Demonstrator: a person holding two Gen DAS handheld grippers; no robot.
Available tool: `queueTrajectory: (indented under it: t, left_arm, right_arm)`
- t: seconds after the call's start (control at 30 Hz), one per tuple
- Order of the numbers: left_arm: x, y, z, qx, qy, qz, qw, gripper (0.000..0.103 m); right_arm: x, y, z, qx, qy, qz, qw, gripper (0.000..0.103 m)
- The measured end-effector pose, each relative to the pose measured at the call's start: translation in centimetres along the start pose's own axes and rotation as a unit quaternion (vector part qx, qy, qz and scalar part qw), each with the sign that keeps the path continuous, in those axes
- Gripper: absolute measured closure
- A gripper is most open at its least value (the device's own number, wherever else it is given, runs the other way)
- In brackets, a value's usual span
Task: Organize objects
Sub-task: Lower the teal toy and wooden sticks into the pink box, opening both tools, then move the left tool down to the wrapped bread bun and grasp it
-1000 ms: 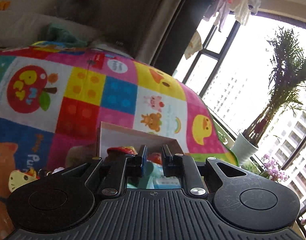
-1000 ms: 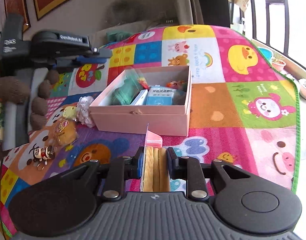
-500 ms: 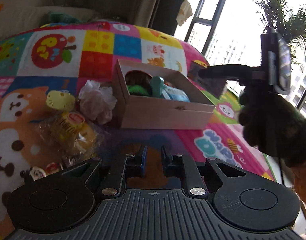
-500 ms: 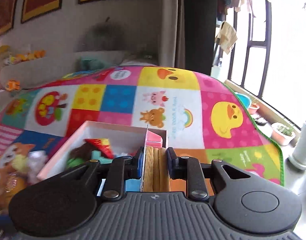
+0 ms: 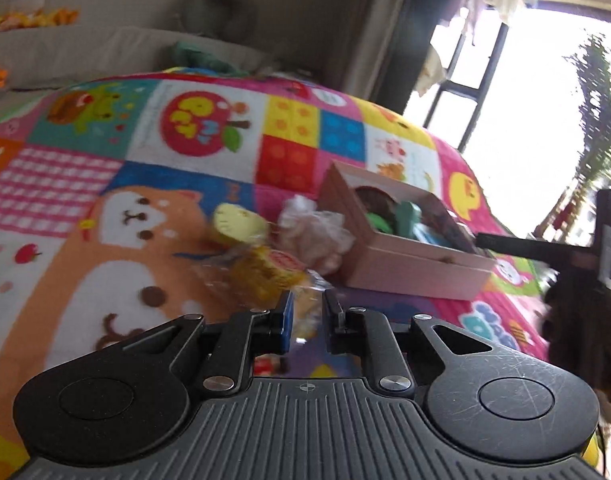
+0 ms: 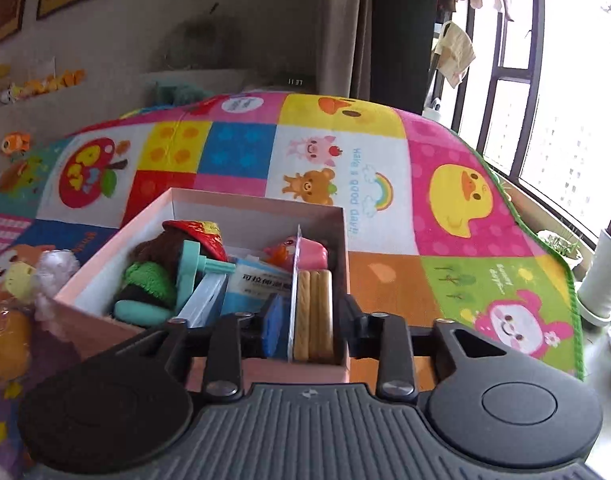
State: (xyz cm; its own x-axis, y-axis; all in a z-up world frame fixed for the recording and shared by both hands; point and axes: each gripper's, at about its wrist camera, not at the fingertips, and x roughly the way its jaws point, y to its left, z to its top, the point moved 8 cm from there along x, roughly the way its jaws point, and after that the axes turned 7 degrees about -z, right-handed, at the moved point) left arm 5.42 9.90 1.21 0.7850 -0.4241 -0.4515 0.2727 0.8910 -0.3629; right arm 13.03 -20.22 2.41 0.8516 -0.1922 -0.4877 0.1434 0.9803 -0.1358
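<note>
Pink cardboard box (image 6: 209, 344) sits under right hand-held gripper (image 6: 311, 312); jaws just parted, clear-wrapped tan biscuit packet (image 6: 313, 312) freed; toppling risked, upright.

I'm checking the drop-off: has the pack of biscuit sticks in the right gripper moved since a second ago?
Yes. The biscuit pack went from short of the pink box to inside its right end; the fingers have just been opening.
</note>
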Motion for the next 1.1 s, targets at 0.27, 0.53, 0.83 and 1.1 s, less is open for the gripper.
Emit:
queueTrajectory:
  t: [0.27, 0.53, 0.83, 1.1]
  left_arm:
    - [-0.6, 5.1, -1.4, -0.111, 0.005, 0.062, 0.9918, 0.086]
    - [3.0, -0.5, -3.3, -0.083, 0.079, -0.035, 0.9928, 0.085]
    - [3.5, -0.4, 3.8, -0.031, -0.017, -0.024, 0.9991, 0.085]
    - [11.7, 9.7, 6.8, -0.207, -0.021, 0.071, 0.9754, 0.085]
  right_arm:
    - [-3.5, 0.7, -3.6, 0.01, 0.03, 0.04, 0.999, 0.033]
    - [-3.0, 3.4, -6.8, 0.005, 0.071, 0.073, 0.995, 0.023]
    - [-3.0, 3.7, -8.5, -0.004, 0.074, 0.069, 0.995, 0.015]
    - [-2.5, 2.4, -8.6, 0.044, 0.08, 0.067, 0.994, 0.004]
